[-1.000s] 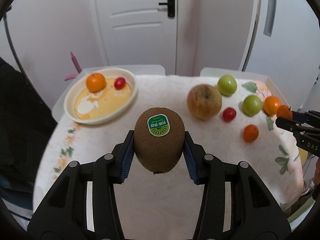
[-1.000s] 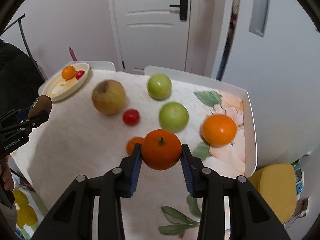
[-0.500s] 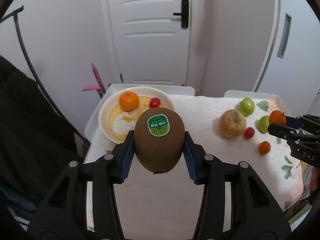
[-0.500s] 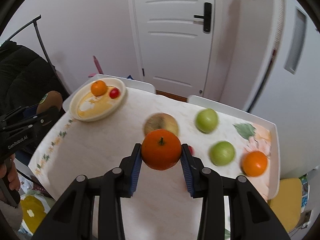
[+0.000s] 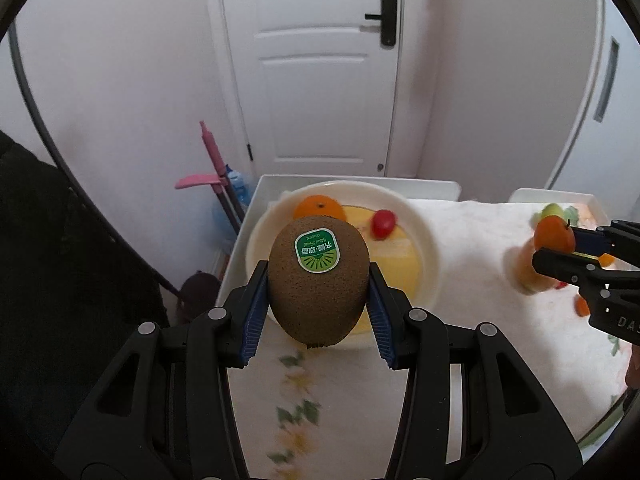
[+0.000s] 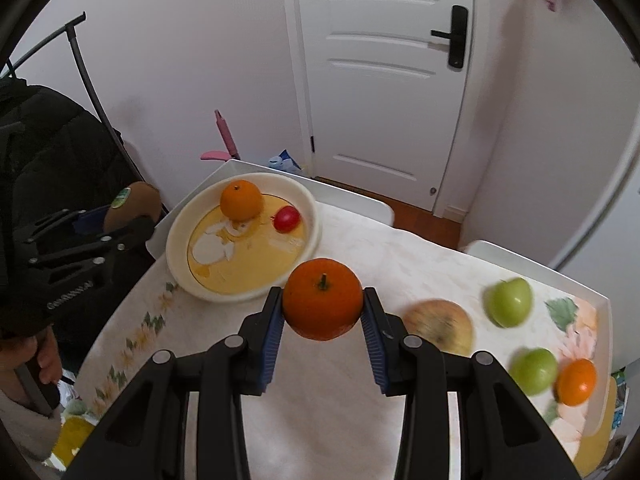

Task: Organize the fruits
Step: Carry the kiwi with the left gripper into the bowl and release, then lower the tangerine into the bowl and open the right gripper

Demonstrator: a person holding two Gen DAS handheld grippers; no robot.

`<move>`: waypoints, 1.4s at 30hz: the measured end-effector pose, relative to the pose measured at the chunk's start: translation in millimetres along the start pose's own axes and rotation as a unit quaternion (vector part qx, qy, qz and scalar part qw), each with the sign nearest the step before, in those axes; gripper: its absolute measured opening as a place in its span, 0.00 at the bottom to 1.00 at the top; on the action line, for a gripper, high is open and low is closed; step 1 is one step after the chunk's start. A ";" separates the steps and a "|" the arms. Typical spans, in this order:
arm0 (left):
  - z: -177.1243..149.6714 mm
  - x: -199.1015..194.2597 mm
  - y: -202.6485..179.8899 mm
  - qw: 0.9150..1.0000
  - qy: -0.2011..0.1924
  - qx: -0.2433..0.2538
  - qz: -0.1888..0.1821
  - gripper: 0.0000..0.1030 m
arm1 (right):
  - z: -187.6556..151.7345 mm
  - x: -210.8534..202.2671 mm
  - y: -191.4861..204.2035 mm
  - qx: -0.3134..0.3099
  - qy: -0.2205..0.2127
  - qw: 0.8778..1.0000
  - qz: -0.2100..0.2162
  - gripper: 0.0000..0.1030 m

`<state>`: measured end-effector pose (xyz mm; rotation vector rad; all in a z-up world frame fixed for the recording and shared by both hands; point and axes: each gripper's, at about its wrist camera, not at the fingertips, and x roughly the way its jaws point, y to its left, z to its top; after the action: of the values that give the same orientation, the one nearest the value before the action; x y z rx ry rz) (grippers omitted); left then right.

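My left gripper (image 5: 318, 304) is shut on a brown kiwi (image 5: 318, 284) with a green sticker, held above the near rim of a cream plate (image 5: 424, 240). The plate holds an orange (image 5: 318, 207) and a red cherry tomato (image 5: 383, 222). My right gripper (image 6: 323, 312) is shut on a mandarin (image 6: 323, 304), held above the table just right of the plate (image 6: 312, 216). The left gripper with the kiwi (image 6: 130, 204) shows at the left of the right wrist view. The right gripper with the mandarin (image 5: 554, 234) shows at the right of the left wrist view.
On the floral tablecloth (image 6: 340, 408) lie a yellowish apple (image 6: 440, 326), two green fruits (image 6: 510, 302) (image 6: 534, 370) and another orange (image 6: 576, 380). A pink mop (image 5: 212, 172) leans by the white door (image 5: 316, 64). A dark coat (image 6: 48, 152) hangs at left.
Both grippers have moved left towards the plate while keeping their fruit. The plate now looks larger and closer in both views; the loose fruit has slid to the right.
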<state>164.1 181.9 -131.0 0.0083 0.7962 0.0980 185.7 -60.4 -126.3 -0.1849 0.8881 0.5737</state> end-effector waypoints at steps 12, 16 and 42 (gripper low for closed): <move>7.1 73.2 26.0 0.999 0.029 0.018 0.013 0.49 | 27.4 66.4 23.8 0.005 0.030 1.000 0.002 0.34; 6.7 91.1 24.5 0.999 0.039 0.027 0.023 0.49 | 34.2 79.5 25.3 0.010 0.037 0.999 0.001 0.34; 3.4 45.4 18.2 0.998 0.012 0.015 0.059 1.00 | 44.8 74.1 15.1 0.000 0.033 0.999 0.013 0.34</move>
<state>196.5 204.3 -160.2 0.0830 0.8201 0.1987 244.3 -1.4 -154.4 -0.1945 0.9556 0.5946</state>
